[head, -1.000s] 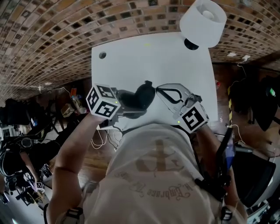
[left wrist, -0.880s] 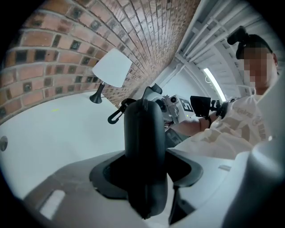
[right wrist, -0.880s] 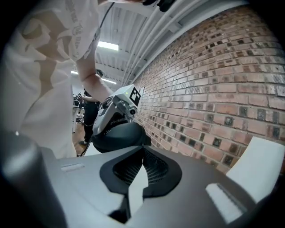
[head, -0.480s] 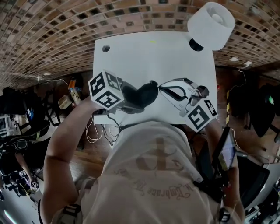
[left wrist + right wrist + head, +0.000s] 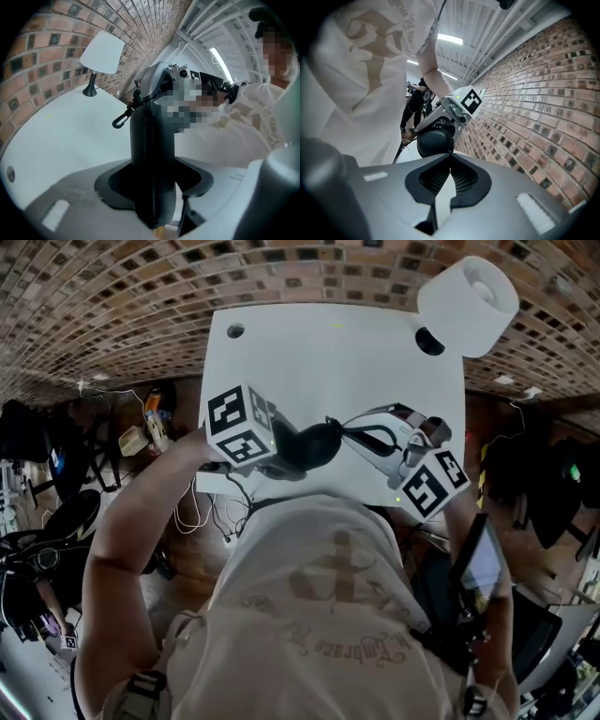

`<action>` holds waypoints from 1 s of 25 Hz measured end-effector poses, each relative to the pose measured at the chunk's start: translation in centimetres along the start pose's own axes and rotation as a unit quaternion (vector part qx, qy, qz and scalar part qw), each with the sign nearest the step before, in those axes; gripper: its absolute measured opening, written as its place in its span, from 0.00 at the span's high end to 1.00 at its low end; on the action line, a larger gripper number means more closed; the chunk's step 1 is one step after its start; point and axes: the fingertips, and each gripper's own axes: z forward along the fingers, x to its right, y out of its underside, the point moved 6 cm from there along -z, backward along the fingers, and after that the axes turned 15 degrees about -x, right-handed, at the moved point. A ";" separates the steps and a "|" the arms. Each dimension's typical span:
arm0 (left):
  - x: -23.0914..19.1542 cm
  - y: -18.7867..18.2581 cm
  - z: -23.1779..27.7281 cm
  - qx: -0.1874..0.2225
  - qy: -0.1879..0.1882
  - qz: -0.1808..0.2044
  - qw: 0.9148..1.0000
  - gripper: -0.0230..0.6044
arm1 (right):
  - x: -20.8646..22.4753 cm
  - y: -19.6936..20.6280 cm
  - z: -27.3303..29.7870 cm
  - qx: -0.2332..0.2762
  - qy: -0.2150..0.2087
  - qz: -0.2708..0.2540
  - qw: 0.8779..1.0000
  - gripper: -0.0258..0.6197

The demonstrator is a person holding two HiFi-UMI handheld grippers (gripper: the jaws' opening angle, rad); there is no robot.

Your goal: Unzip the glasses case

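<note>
Left gripper (image 5: 152, 176): clenched across the glasses case (image 5: 152, 136), gripping its lower end. The dark case stands upright between the jaws, held over the near edge of the white table (image 5: 328, 352), apparently lifted clear of it.

Right gripper (image 5: 450, 157): jaws fully together, tips right at the rounded end of the case. The zip pull itself is too small to make out, so I cannot tell whether it is pinched or the tips only rest against the case.

A small black clip (image 5: 120, 121) hangs on a cord off the far end of the case.

Progress, as judged: early. The case is secured and the second gripper is at the zip end. The dark line running down the case looks closed, with no gap or lining showing. The whole run of the zip seems left to do.

Count:
- grippers: two, each with one marker cube
- glasses case: one
- clip: one
- table: one
- lamp (image 5: 467, 292): one, white shade, at the table's far corner
- person: one
</note>
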 end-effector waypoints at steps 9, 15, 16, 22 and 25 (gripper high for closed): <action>0.3 0.5 1.2 -0.056 -0.008 0.027 0.998 0.56 | -1.1 -1.0 1.2 -0.021 -0.037 -0.066 0.997 0.95; -0.2 1.2 1.3 -0.041 -0.019 0.019 0.999 0.55 | -0.8 -1.3 1.7 -0.028 -0.024 -0.056 0.998 0.94; -0.3 1.4 1.2 -0.037 -0.025 0.015 0.999 0.55 | -0.7 -1.3 1.9 -0.026 -0.023 -0.050 0.998 0.94; -0.8 1.4 2.0 0.003 -0.032 -0.004 0.999 0.54 | -0.6 0.4 2.1 -0.019 -0.043 0.014 0.999 0.89; -1.0 1.7 2.5 0.019 -0.042 -0.009 0.999 0.54 | -0.6 1.6 2.2 -0.006 -0.057 0.086 0.995 0.78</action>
